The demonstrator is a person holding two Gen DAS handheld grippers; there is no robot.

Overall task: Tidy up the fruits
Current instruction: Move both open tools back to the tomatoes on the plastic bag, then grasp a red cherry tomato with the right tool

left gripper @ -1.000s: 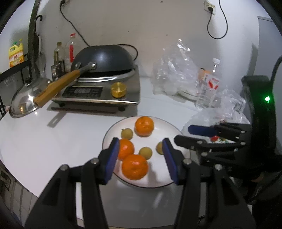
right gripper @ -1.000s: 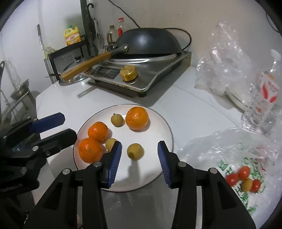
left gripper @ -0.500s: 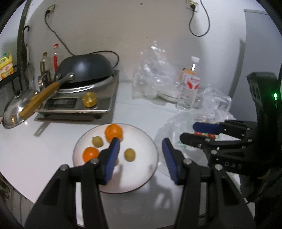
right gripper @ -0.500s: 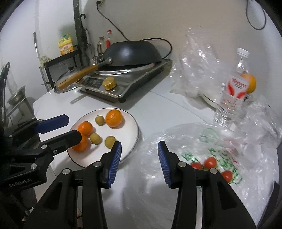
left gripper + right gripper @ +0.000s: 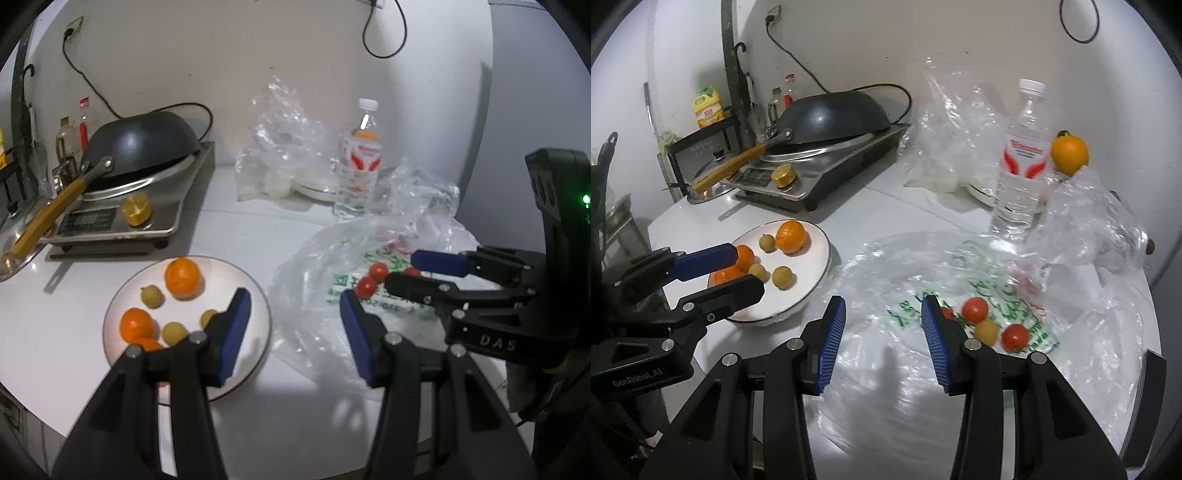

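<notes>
A white plate (image 5: 255,334) (image 5: 816,269) holds oranges (image 5: 183,277) (image 5: 791,236) and small yellow-green fruits (image 5: 151,296) (image 5: 783,277). A flat printed plastic bag (image 5: 314,325) (image 5: 905,369) to its right carries red cherry tomatoes (image 5: 378,271) (image 5: 974,309) and a yellow one (image 5: 987,331). My left gripper (image 5: 293,325) is open and empty above the plate's right rim and the bag's edge. My right gripper (image 5: 882,332) is open and empty above the bag, just left of the tomatoes. Each gripper also shows in the other's view: the right (image 5: 424,271), the left (image 5: 735,271).
An induction cooker (image 5: 110,218) with a black wok (image 5: 144,142) stands at the back left. A water bottle (image 5: 1021,162), crumpled clear bags (image 5: 284,147) and an orange (image 5: 1068,154) stand at the back. The table's front edge (image 5: 258,472) is close.
Both grippers have pulled back and swung right, from over the plate to over the plastic bag. The tomatoes came into the left wrist view. Both stayed open.
</notes>
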